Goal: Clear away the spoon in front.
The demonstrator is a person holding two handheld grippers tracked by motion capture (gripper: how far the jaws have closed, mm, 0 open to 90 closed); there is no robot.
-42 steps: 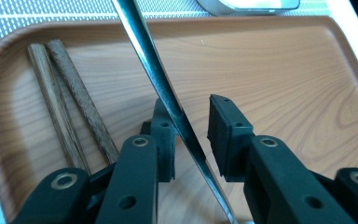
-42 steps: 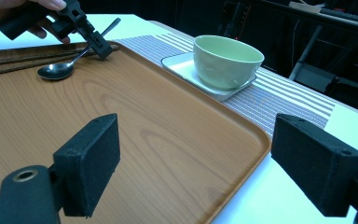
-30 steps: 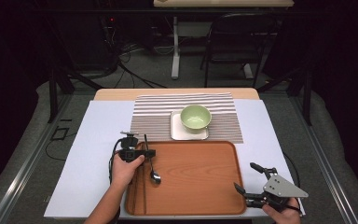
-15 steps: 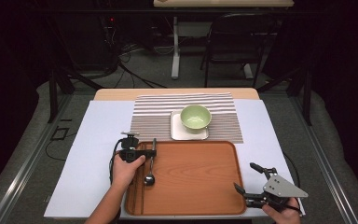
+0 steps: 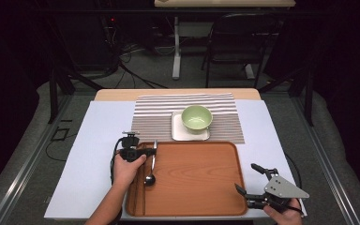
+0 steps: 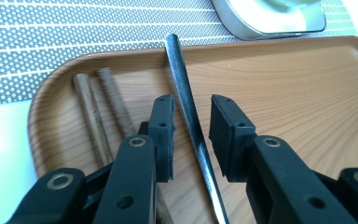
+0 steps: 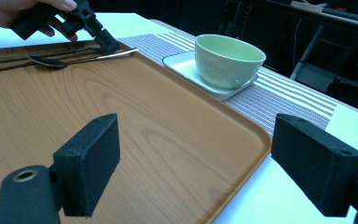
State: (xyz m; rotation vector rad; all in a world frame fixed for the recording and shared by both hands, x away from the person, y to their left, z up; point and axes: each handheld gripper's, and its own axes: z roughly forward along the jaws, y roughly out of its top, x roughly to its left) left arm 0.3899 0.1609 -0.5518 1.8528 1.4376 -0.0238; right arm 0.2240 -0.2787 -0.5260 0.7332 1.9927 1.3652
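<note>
High view looks down over the whole table; both gripper views sit low and close, sharing the tray (image 5: 201,183) (image 6: 307,93) (image 7: 135,116).

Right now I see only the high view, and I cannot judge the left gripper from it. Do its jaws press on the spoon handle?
Observer: No. In the left gripper view, the left gripper has just been opening its jaws. The spoon handle lies between them with a gap on each side.
Operator: Is anything lying close beside the handle?
Observer: Yes, two wooden chopsticks lie on the tray, next to the jaw on that view's left.
Operator: And the right gripper?
Observer: In the right gripper view, the right gripper has its jaws wide open over the tray, with nothing between them.
</note>
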